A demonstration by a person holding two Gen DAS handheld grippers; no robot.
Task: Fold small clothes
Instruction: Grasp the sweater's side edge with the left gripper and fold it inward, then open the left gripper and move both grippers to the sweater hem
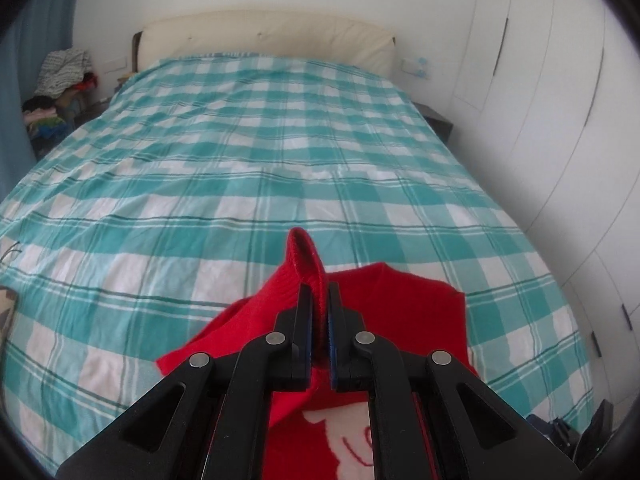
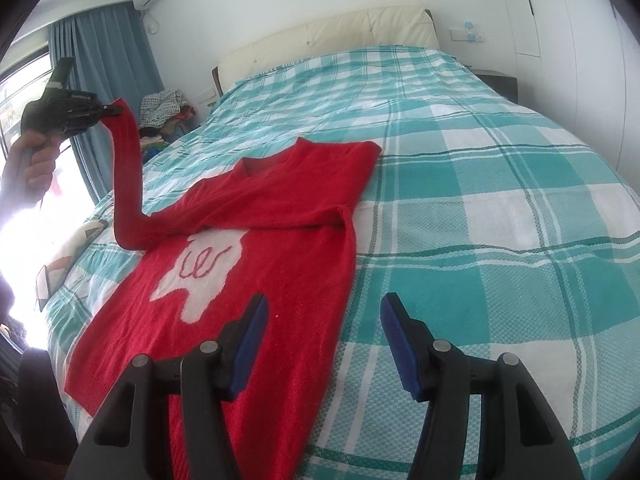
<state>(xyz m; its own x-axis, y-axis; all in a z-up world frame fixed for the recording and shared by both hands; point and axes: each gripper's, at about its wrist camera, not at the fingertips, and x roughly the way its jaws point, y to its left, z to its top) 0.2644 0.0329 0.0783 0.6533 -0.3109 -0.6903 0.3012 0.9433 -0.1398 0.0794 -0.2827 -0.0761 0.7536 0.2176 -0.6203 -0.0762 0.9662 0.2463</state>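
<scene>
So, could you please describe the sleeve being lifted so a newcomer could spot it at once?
On the checked bed lies a red sweater with a white patch. From its window side one sleeve rises off the cover, its cuff pinched in the left gripper. The other sleeve lies flat across the chest.

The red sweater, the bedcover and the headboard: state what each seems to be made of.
Red sweater: knitted yarn, probably wool or acrylic; fuzzy matte surface, ribbed cuff, white motif knitted in.
Bedcover: thin woven cloth, likely cotton; fine weave and creases show, matte teal check.
Headboard: padded leather or imitation, hard to tell; smooth cream panels with seams and slight sheen.
</scene>
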